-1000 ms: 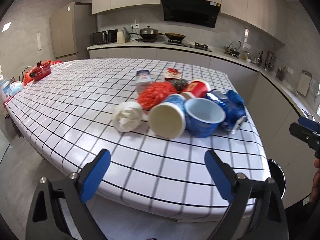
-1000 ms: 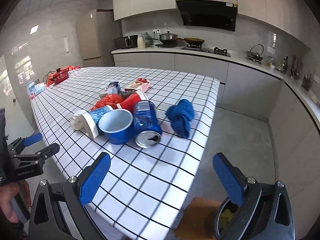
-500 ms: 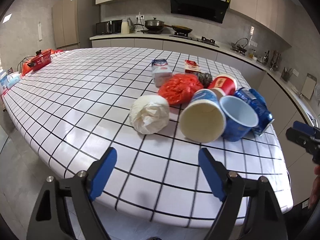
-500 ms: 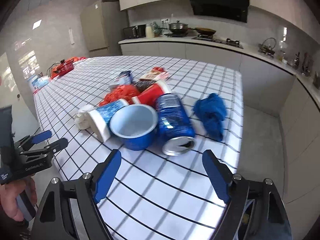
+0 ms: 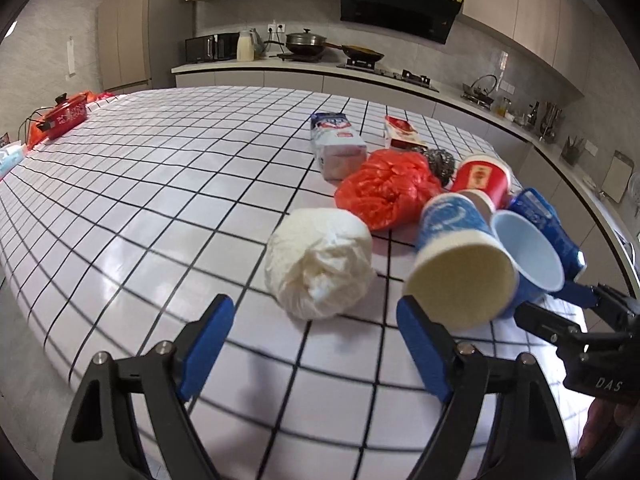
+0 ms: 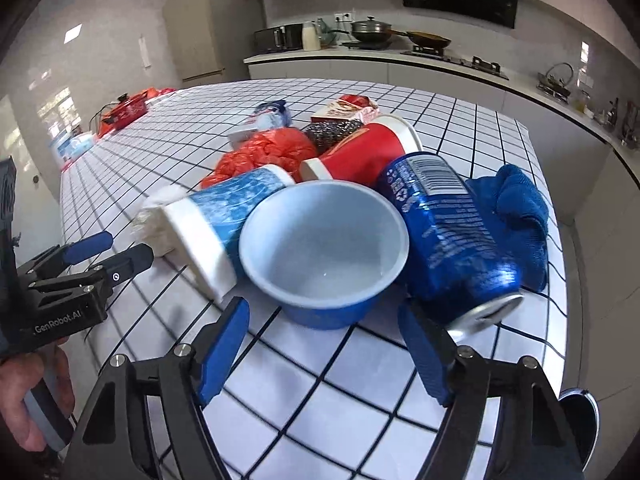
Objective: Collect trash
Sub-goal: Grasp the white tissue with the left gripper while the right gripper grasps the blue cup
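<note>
The trash lies in a heap on the desk [image 5: 168, 208], which has a white cloth with black squares. The left gripper [image 5: 312, 344] hangs just in front of a white crumpled ball [image 5: 320, 260]. Its jaws are open and hold nothing. Right beside the ball lies a blue paper cup [image 5: 456, 252] on its side, very near the right jaw. Behind them sit a red plastic bag [image 5: 384, 192], a red cup [image 5: 484, 180], a steel scrubber [image 5: 440, 160] and a milk carton [image 5: 336, 144].

The right gripper [image 6: 324, 356] hangs in front of a blue bowl [image 6: 324, 248]. Its jaws have just been closing a bit, but they are open and nothing is between them. A blue can [image 6: 452, 232] lies tight against the bowl, close to the right jaw. A blue cloth [image 6: 516, 208] lies behind the can. A red pot [image 6: 128, 106] sits far back on the desk, well apart from the heap.
</note>
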{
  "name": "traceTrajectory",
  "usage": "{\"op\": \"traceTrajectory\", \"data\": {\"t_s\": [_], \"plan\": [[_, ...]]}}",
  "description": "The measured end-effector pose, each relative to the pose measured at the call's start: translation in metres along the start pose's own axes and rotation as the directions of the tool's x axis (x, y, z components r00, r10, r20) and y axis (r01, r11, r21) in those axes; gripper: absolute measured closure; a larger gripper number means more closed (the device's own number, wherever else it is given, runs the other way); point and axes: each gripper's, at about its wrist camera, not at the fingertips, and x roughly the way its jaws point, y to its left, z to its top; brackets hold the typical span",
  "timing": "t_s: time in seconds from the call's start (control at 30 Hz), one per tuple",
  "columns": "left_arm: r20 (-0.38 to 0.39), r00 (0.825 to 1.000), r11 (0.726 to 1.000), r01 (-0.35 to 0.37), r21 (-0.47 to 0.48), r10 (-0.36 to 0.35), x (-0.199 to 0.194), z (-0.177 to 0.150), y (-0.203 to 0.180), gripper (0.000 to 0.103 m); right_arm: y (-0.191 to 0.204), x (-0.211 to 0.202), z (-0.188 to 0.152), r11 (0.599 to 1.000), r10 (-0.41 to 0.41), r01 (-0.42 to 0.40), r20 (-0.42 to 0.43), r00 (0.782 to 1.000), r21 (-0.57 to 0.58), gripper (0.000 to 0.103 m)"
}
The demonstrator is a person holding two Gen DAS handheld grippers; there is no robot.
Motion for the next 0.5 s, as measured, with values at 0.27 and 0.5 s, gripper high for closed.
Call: {"op": "traceTrajectory", "data": {"t_s": [0.27, 0.5], "plan": [[-0.021, 1.0, 1.0, 0.014, 0.006, -0.014, 0.022, 0.014, 0.008, 0.019, -0.002, 0.023, 0.012, 0.999, -0.028, 0.028, 0.01, 1.0, 0.022, 0.025], [-0.037, 0.998, 0.999, 0.047, 0.005, -0.046, 0.028, 0.021, 0.01, 0.02, -0.001, 0.035, 0.024, 0.998, -0.055, 0.055, 0.011, 0.998, 0.02, 0.025]]}}
